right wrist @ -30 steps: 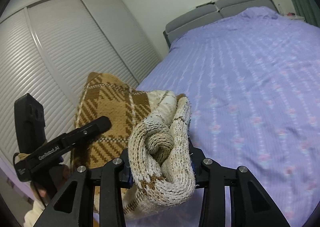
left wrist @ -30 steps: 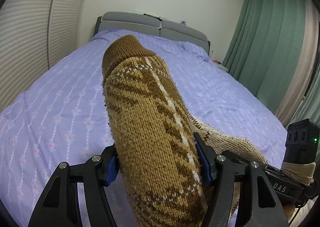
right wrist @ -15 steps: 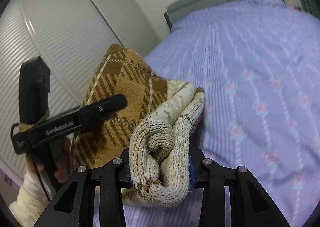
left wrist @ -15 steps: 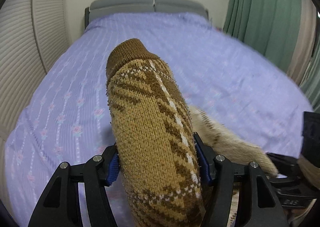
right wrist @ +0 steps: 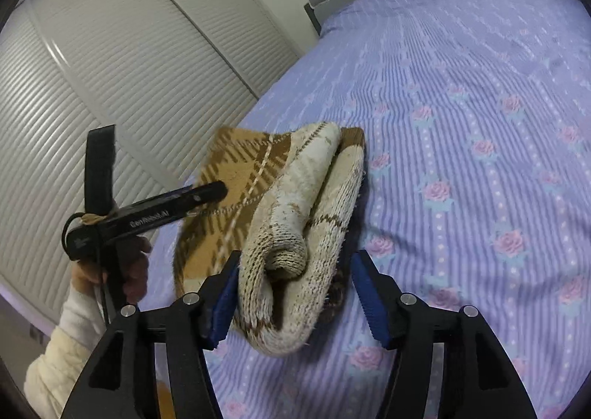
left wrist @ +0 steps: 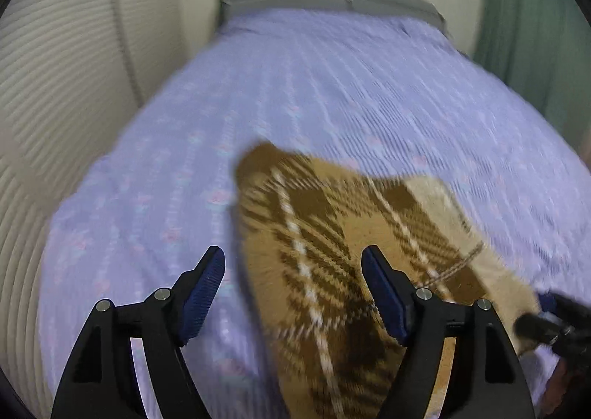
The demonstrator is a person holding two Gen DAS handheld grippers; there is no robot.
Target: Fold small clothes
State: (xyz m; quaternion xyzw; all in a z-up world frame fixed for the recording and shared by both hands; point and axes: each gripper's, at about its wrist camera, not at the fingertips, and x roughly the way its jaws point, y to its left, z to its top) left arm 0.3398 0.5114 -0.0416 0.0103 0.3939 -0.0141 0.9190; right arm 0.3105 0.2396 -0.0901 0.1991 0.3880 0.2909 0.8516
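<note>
A: Sweater point(left wrist: 332, 264) is down on the bed point(left wrist: 332, 86), lying between and ahead of the left gripper point(left wrist: 293, 293). Jaws have just been opening; pads stand clear of the knit on both sides, nothing held.

B: Right side?

A: Right gripper point(right wrist: 293, 299) has also just been opening. The rolled cream part of the sweater point(right wrist: 295, 234) sits between its pads: the left pad is touching or nearly touching, the right pad is clear. I read it as released.

B: Progress?

A: Garment looks placed, flat brown plaid panel toward the left gripper point(right wrist: 207, 193), cream part bunched at the right one. No clean fold yet, I'd say. Left view is blurred, edges unclear.

B: Remaining?

A: Probably flatten the bunch, then fold.
</note>
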